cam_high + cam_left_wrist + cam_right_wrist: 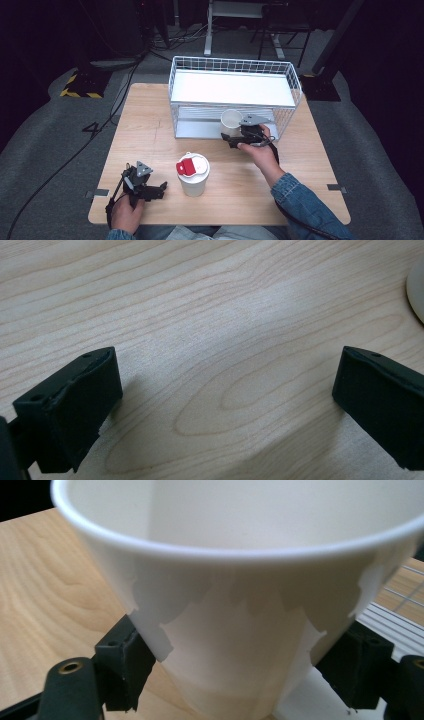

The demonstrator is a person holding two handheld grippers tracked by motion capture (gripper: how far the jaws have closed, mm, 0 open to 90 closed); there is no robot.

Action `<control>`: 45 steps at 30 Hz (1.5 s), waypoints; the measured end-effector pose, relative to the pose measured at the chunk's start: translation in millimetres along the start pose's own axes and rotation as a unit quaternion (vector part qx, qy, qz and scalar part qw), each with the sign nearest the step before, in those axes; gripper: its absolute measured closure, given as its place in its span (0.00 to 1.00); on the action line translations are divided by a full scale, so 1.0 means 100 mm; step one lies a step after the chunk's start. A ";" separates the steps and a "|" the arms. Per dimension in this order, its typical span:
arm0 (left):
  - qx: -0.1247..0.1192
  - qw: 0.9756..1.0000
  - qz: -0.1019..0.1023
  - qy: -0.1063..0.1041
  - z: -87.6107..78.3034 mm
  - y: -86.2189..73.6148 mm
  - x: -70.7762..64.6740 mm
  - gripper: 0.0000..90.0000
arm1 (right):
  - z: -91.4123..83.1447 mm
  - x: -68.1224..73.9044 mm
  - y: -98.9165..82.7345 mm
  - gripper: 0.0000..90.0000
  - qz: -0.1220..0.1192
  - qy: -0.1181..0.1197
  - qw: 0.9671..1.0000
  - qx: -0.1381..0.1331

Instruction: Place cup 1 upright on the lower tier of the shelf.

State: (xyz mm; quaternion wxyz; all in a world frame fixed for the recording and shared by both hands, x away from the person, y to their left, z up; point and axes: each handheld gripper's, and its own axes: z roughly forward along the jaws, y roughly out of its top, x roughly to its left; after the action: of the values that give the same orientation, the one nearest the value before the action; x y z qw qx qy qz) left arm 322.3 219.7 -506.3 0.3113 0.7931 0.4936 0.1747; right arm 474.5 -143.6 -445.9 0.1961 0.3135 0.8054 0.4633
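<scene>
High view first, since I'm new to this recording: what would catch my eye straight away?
The white wire basket at the table's far side stands out most. Just in front of it, the right hand-held gripper is shut on an open white cup. Nearer the person stands a lidded cup with a red tab on top, with the left hand-held gripper open beside it.

Left tongs (162,189): held low in the left hand (127,212) at the near left of the desk (150,130), jaws pointing right, spread wide, nothing between them. Right tongs (226,138): held in the right hand (260,150), forearm in a denim sleeve (300,200) reaching forward from the near right. Jaws point left and press both sides of a white cup (231,121).
</scene>
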 end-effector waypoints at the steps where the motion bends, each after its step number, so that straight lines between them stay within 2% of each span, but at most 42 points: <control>1: 0.000 1.000 0.000 0.000 0.00 0.00 0.00 0.00 | 0.02 -0.03 -0.01 0.26 0.004 -0.009 1.000 0.000; 12: 0.000 1.000 0.000 0.000 0.00 0.00 0.00 0.00 | 0.18 -0.19 -0.07 0.26 0.029 -0.038 0.999 -0.004; 24: 0.000 1.000 0.000 0.000 0.00 0.00 0.00 0.00 | 0.33 -0.31 -0.13 0.26 0.035 -0.063 0.997 0.001; 29: 0.000 1.000 0.001 0.000 0.00 0.00 0.00 0.00 | 0.40 -0.35 -0.17 0.26 0.045 -0.070 0.997 0.004; 36: 0.000 1.000 0.000 0.000 0.00 0.00 0.00 0.00 | 0.42 -0.38 -0.18 0.26 0.052 -0.068 0.996 0.013; 40: 0.000 1.000 0.000 0.000 0.00 0.00 0.00 0.00 | 0.44 -0.38 -0.18 0.26 0.043 -0.063 0.997 0.008; 45: 0.000 1.000 0.000 0.000 0.00 0.00 0.00 0.00 | 0.45 -0.38 -0.17 0.23 0.048 -0.056 0.997 0.012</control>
State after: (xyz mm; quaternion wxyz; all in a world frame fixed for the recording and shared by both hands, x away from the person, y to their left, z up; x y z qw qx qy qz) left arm 322.3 219.7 -506.2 0.3110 0.7933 0.4933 0.1750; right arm 524.2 -148.2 -482.0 0.2149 0.3798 0.7824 0.4444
